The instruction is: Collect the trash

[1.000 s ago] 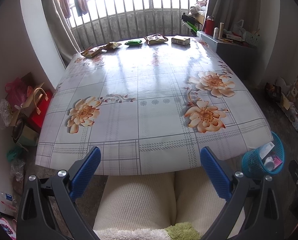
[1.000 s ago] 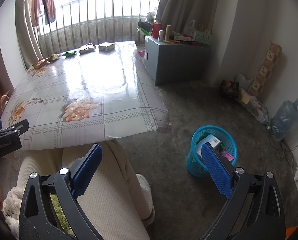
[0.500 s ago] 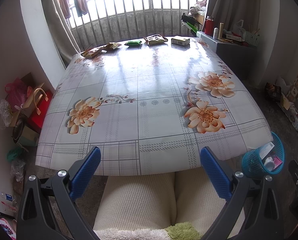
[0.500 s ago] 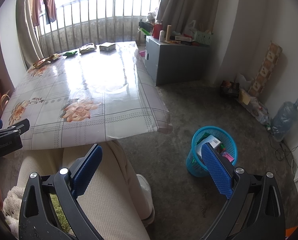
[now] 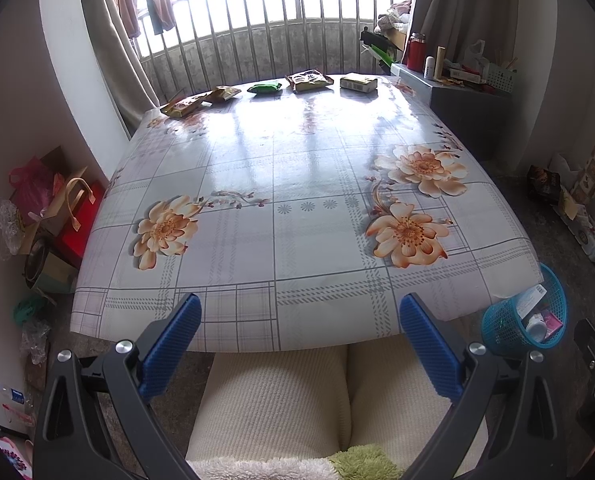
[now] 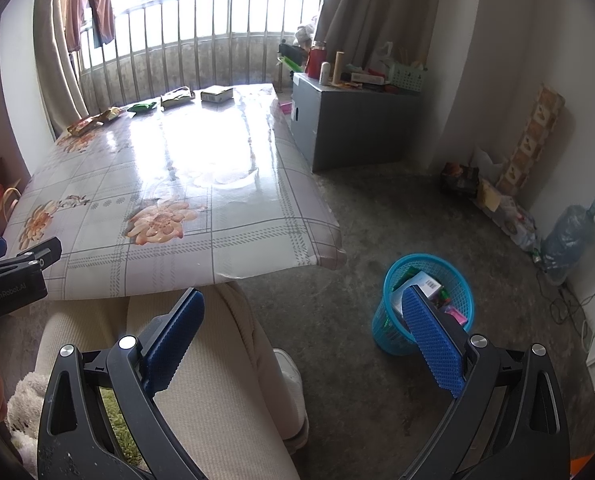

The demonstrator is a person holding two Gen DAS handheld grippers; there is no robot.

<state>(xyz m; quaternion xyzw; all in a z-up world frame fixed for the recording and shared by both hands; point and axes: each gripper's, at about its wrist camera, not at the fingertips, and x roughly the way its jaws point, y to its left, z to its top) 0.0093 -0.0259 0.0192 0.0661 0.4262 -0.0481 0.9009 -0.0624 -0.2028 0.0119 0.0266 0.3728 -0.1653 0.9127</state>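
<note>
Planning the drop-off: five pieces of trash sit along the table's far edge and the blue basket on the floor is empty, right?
Not empty. The right wrist view shows the blue basket on the floor already holding a white box and other litter. Five pieces do line the table's far edge.

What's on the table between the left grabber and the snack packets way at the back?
Nothing: in the left wrist view, only bare flowered tablecloth lies between the open left gripper and the packets lined up by the railing.
</note>
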